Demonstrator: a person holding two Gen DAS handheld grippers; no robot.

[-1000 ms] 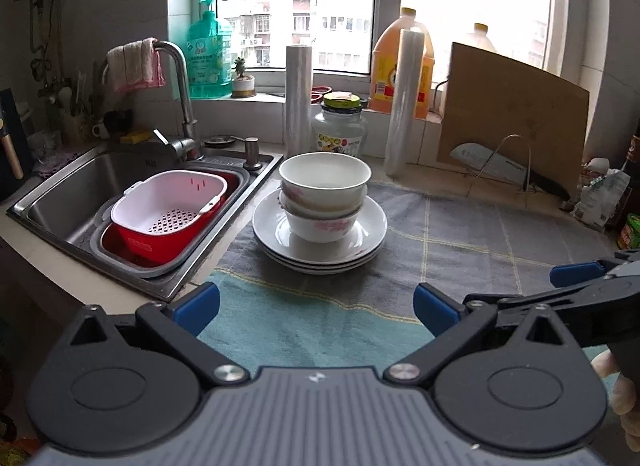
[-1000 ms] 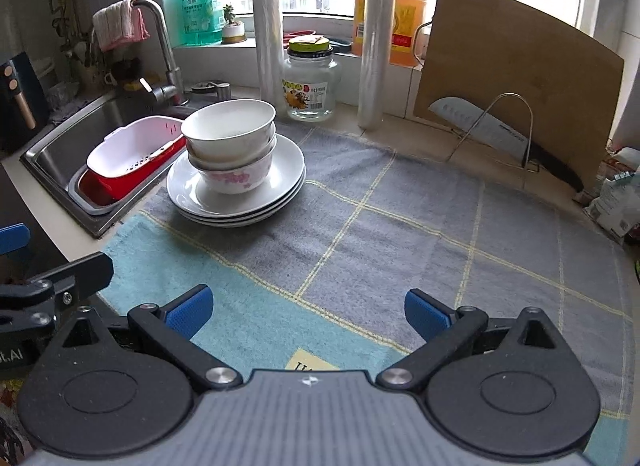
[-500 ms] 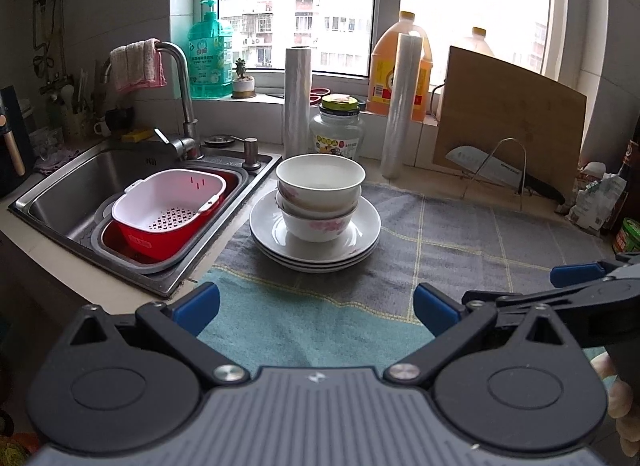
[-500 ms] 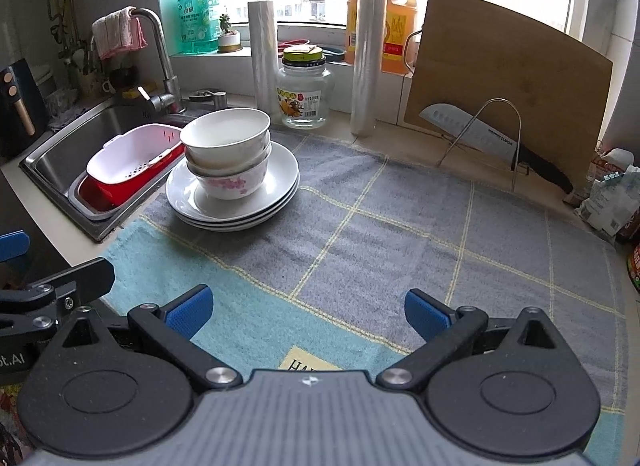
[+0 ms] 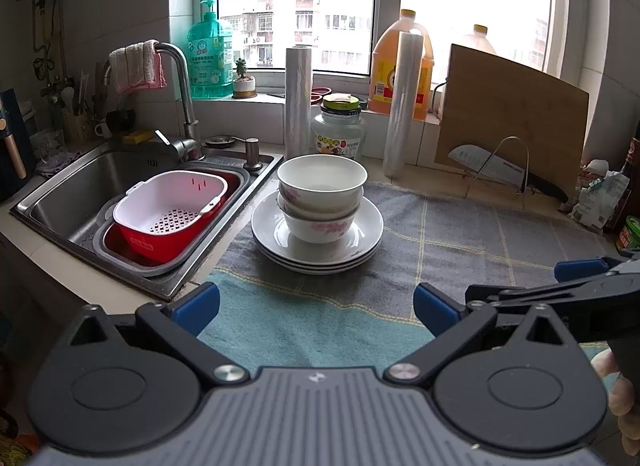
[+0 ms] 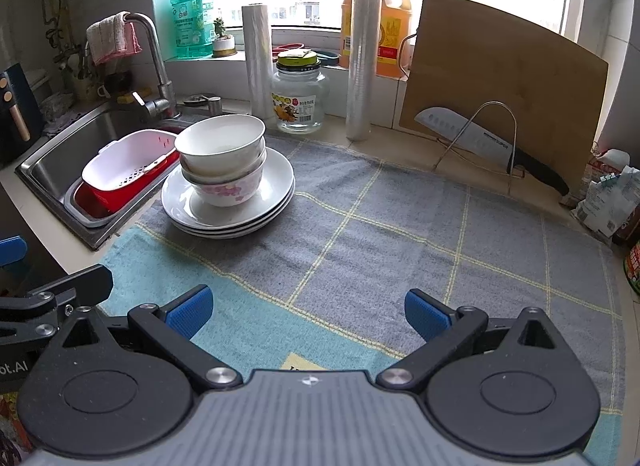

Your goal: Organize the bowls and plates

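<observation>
Left wrist view: both grippers, left gripper (image 5: pixel 316 308) and right gripper (image 6: pixel 306 312), are hovering wide-fingered, empty, near stacked bowls (image 5: pixel 322 195) sitting on plates (image 5: pixel 318 240).

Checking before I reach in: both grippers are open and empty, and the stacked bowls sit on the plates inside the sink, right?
Not quite. The bowls do sit on the plates, but that stack rests on the checked cloth beside the sink, not in it, as the right wrist view shows. The left gripper and right gripper are indeed open and empty.
</observation>
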